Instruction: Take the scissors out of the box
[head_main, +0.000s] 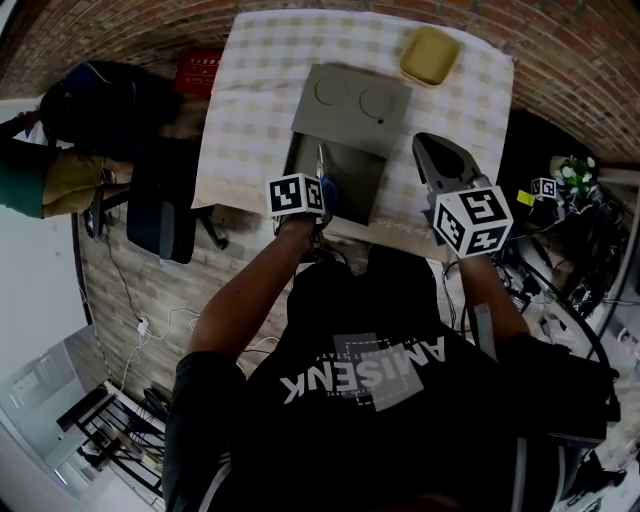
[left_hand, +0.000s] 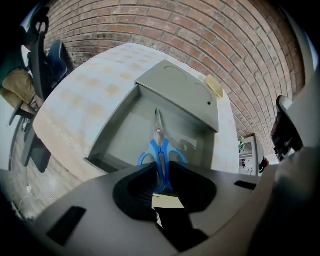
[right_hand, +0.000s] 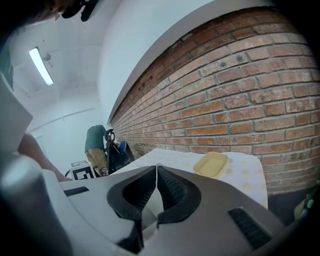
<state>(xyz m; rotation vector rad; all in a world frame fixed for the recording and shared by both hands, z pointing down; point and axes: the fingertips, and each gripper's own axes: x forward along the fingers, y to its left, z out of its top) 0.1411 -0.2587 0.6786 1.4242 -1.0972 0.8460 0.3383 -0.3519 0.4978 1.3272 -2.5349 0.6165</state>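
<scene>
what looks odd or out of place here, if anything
Nothing stands out. The blue-handled scissors are held by the handles in the left gripper at the open grey box. Nothing looks spilled or damaged.

Glossy blue plastic on the handles of the scissors, bare bright metal on the blades. Matt grey, smooth, plastic-looking box. Checked cloth for the tablecloth; smooth pale-yellow plastic tray far right; rough brick wall beyond.
</scene>
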